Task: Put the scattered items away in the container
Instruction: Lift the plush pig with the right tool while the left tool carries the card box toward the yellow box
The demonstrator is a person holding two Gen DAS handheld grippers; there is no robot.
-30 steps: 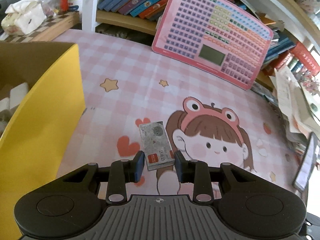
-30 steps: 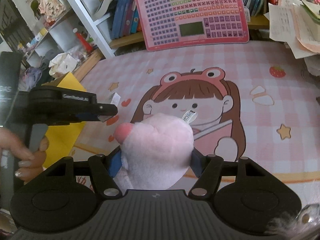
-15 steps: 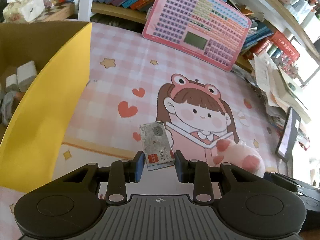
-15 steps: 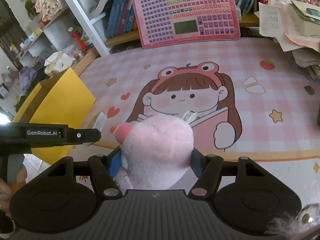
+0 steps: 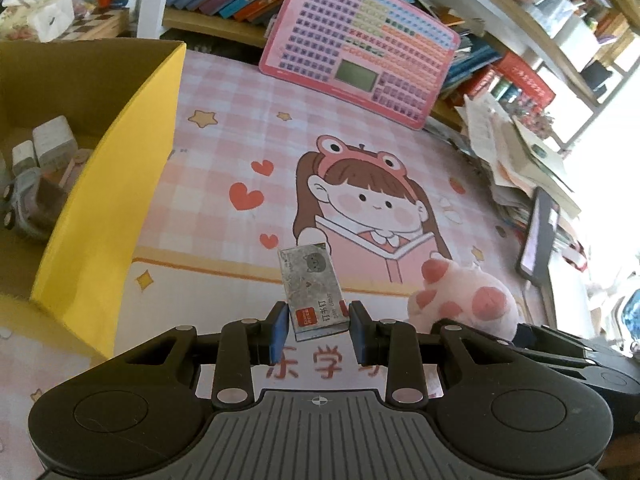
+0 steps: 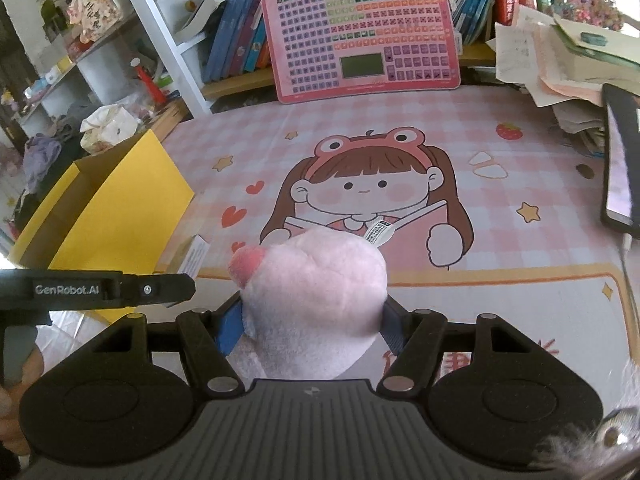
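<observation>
My left gripper (image 5: 318,330) is shut on a small grey staple box (image 5: 311,288) with a red label and holds it above the pink cartoon mat. The yellow cardboard box (image 5: 108,200) stands to its left, open, with several small items inside. My right gripper (image 6: 312,328) is shut on a pink plush paw (image 6: 316,296), which also shows at the right of the left wrist view (image 5: 464,300). In the right wrist view the yellow box (image 6: 116,204) is at the left, and the left gripper (image 6: 100,290) reaches in from the left with the staple box (image 6: 194,256) in it.
A pink keyboard toy (image 5: 360,44) leans on the bookshelf at the back. Stacks of papers (image 6: 560,52) and a dark phone (image 6: 620,168) lie along the right edge of the mat. A tissue pack (image 5: 36,12) sits beyond the box.
My left gripper has risen and drawn back with the staple box, so more of the yellow box's inside shows. My right gripper has lifted slightly with the plush paw.
</observation>
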